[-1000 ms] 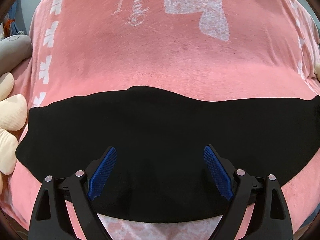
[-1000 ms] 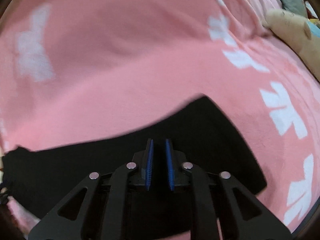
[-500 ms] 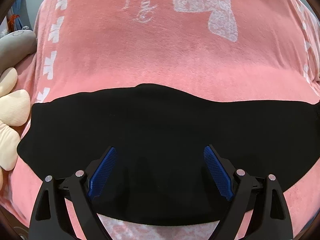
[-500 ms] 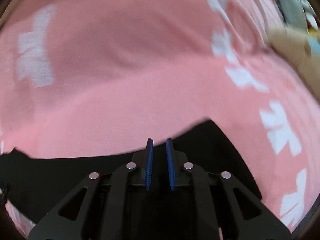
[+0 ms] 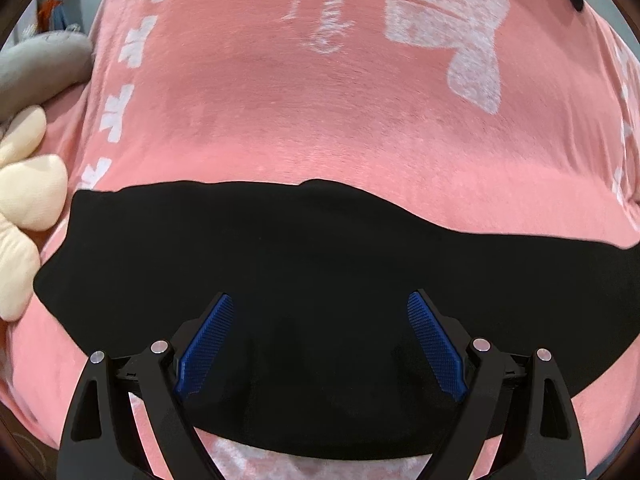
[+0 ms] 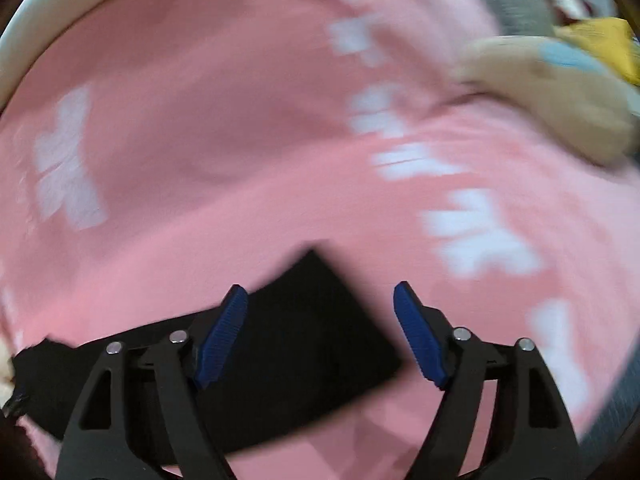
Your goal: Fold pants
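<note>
The black pants (image 5: 320, 264) lie flat as a long dark band across a pink blanket (image 5: 320, 120) with white prints. My left gripper (image 5: 320, 340) is open and empty, its blue pads spread wide just above the middle of the pants. In the right wrist view the right gripper (image 6: 320, 336) is open and empty, hovering over one end of the pants (image 6: 312, 340), whose squared corner lies between the fingers. This view is motion-blurred.
Cream plush toys (image 5: 24, 200) and a grey plush (image 5: 40, 64) lie at the blanket's left edge. A tan plush (image 6: 560, 92) and grey and yellow soft items (image 6: 600, 36) lie at the right edge.
My right gripper has opened from shut and lifted off the pants end, swinging quickly. The left gripper stays open and has drifted slightly right over the pants.
</note>
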Demonstrator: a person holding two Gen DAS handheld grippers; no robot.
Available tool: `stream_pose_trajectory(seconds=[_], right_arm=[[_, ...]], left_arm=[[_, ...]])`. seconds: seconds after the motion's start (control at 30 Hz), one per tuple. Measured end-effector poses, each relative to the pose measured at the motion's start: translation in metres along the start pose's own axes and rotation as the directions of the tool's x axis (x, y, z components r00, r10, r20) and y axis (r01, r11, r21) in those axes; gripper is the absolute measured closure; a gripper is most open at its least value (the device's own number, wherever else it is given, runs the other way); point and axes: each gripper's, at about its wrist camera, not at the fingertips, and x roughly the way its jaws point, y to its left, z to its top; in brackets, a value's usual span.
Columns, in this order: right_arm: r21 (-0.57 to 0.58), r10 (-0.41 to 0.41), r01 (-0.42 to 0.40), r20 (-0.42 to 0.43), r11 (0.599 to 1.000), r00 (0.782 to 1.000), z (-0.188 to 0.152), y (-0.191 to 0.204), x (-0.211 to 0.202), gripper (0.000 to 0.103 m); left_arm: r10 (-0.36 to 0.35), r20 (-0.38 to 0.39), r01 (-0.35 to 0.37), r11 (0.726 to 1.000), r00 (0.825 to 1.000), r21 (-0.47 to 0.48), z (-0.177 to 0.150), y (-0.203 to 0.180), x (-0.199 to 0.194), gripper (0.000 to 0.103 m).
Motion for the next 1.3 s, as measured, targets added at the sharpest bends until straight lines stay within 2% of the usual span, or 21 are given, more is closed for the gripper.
stream_pose_trajectory(seconds=[0.03,0.13,0.2,0.4,0.5,0.53,0.6,0.63,0.73,0.8,0.87,0.97,1.07,1.27,1.3], right_arm=[[0.032,-0.009,0.009,-0.004,0.999,1.0,-0.004,-0.014,-0.003,0.029],[0.142,0.055,-0.046,-0.06,0.989,0.997,-0.02,-0.043,0.002,0.029],[0.13,0.057,-0.044,-0.093,0.99,0.994,-0.027,-0.041,0.009,0.029],[0.217,0.19,-0.156,-0.145,0.964,0.971,-0.033,-0.037,0.032,0.028],[0.203,0.174,-0.145,-0.138,0.969,0.975,-0.034,-0.036,0.037,0.028],[0.192,0.169,-0.143,-0.131,0.971,0.977,-0.033,-0.035,0.037,0.039],[0.198,0.194,-0.168,-0.12,0.966,0.974,-0.03,-0.033,0.038,0.072],[0.208,0.219,-0.191,-0.119,0.959,0.968,-0.028,-0.031,0.036,0.081],[0.191,0.269,-0.253,-0.064,0.948,0.961,-0.02,-0.014,0.016,0.083],[0.136,0.339,-0.332,-0.031,0.934,0.94,-0.012,0.024,-0.006,0.083],[0.06,0.404,-0.401,-0.034,0.914,0.914,-0.009,0.068,-0.021,0.083],[-0.085,0.499,-0.507,-0.095,0.858,0.861,-0.017,0.159,-0.039,0.083],[-0.196,0.577,-0.61,-0.203,0.767,0.791,-0.043,0.252,-0.046,0.083],[-0.333,0.546,-0.673,-0.402,0.661,0.735,-0.113,0.364,-0.028,0.083],[-0.357,0.523,-0.672,-0.433,0.649,0.734,-0.126,0.379,-0.021,0.083]], left_arm=[[-0.017,-0.006,0.017,1.0,1.0,-0.015,0.001,0.002,0.0,0.016],[-0.067,-0.023,0.066,0.996,0.997,-0.054,0.002,0.004,0.001,0.016],[-0.069,-0.025,0.067,0.996,0.997,-0.057,0.0,0.004,0.0,0.016],[-0.052,-0.007,0.051,0.997,0.999,-0.063,-0.003,0.005,-0.004,0.016],[-0.051,-0.003,0.05,0.995,0.999,-0.083,-0.002,0.01,-0.003,0.016],[-0.053,-0.006,0.053,0.995,0.999,-0.09,-0.002,0.012,-0.002,0.016],[-0.07,-0.02,0.067,0.992,0.997,-0.108,-0.002,0.015,0.001,0.016],[-0.081,-0.026,0.078,0.99,0.996,-0.118,-0.003,0.016,0.002,0.016],[-0.127,-0.034,0.12,0.98,0.991,-0.156,-0.003,0.023,0.001,0.016],[-0.135,-0.03,0.128,0.977,0.99,-0.17,-0.004,0.028,-0.001,0.016],[-0.133,-0.018,0.128,0.975,0.991,-0.183,-0.005,0.037,-0.006,0.016],[-0.137,-0.003,0.133,0.967,0.991,-0.216,-0.007,0.052,-0.012,0.016],[-0.142,0.016,0.141,0.955,0.99,-0.261,-0.009,0.074,-0.02,0.016],[-0.105,0.049,0.114,0.949,0.993,-0.295,-0.014,0.118,-0.033,0.016],[-0.094,0.054,0.106,0.949,0.994,-0.297,-0.016,0.125,-0.036,0.016]])
